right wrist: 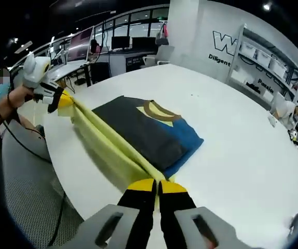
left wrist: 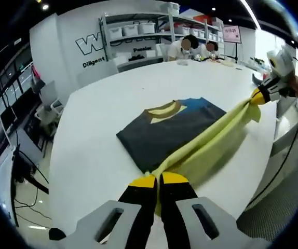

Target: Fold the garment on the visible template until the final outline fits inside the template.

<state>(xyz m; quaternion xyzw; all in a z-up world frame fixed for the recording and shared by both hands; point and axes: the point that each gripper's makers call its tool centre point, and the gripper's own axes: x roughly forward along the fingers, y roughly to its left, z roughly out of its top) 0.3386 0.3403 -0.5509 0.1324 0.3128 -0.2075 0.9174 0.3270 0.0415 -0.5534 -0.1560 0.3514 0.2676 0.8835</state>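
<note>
The garment (left wrist: 172, 132) lay on the white table, already folded into a compact dark grey block with a blue band along one side and a yellow-trimmed collar (left wrist: 164, 110) facing up. Its pale yellow part (left wrist: 211, 140) (a long strip of soft cloth) was stretched taut in the air above the table, running beside the folded block from one pinched end to the other. In the right gripper view the block (right wrist: 146, 132) sat flat, collar (right wrist: 157, 111) upward, blue edge (right wrist: 188, 142) on the far side from the yellow strip (right wrist: 110, 140).
</note>
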